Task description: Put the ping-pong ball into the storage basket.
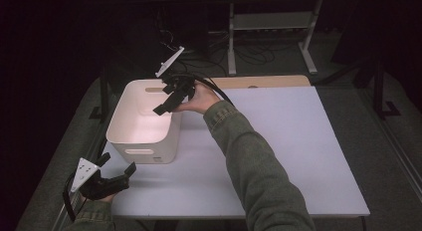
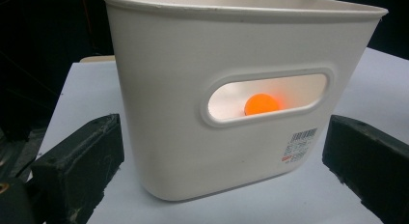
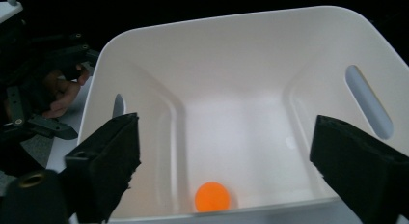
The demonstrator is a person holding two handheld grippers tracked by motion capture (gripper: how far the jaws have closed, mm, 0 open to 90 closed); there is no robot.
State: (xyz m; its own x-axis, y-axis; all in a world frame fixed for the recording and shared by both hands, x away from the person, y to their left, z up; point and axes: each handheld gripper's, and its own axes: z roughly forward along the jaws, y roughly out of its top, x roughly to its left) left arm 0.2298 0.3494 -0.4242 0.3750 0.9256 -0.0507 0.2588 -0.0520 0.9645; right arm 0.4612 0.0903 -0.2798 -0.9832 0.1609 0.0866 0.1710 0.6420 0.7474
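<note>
1. Ball: the orange ball lies on the floor of the white bin, by the wall nearest your right gripper's camera, at about 6 o'clock in the right gripper view. Being round, it has no long axis and points no way.
2. Bin: it stands upright on the table at the table's left part, its long axis running from 6 to 12 o'clock in the high view, with a handle slot in each short end.
3. Your right gripper hangs over the bin's far right rim, tilted down toward 7 o'clock into the bin. Its jaws stand wide apart with nothing between them; the ball lies well below, untouched.
4. Your left gripper sits low at the table's near left corner, at about 7 o'clock from the bin, aimed at the bin's near end. Its jaws are spread, gripping nothing.
5. Through the near slot, the left gripper view shows the ball inside.
</note>
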